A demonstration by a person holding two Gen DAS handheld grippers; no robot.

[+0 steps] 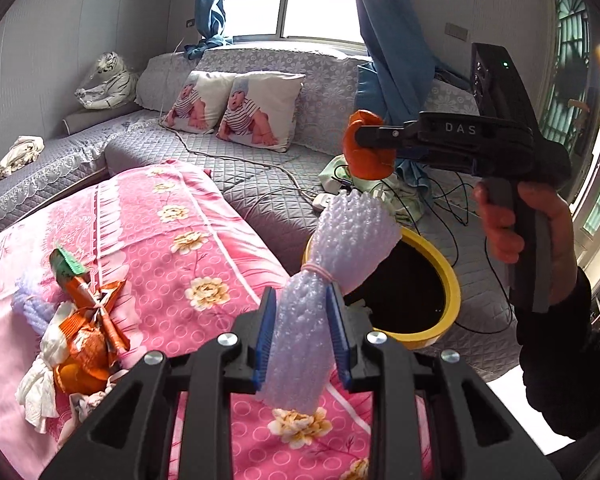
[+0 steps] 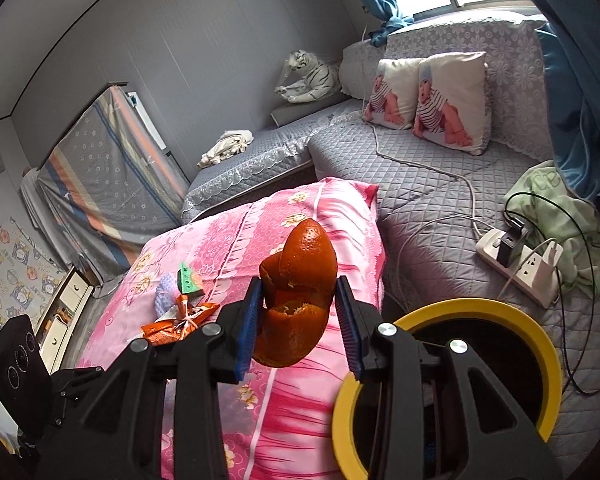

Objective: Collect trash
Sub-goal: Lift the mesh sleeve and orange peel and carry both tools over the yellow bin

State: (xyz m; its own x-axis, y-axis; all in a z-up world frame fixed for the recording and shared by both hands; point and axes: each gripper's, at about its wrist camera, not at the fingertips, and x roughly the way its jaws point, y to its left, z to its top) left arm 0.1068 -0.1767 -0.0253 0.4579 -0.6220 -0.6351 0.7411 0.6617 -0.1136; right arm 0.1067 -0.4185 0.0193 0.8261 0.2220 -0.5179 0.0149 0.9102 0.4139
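Trash is mid-collection: left gripper pinches a foam net, right gripper pinches orange peel, both near the yellow-rimmed bin, wrappers remaining on the pink quilt at left.

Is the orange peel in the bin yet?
No. The orange peel sits clamped in the right gripper, beside the yellow-rimmed bin.
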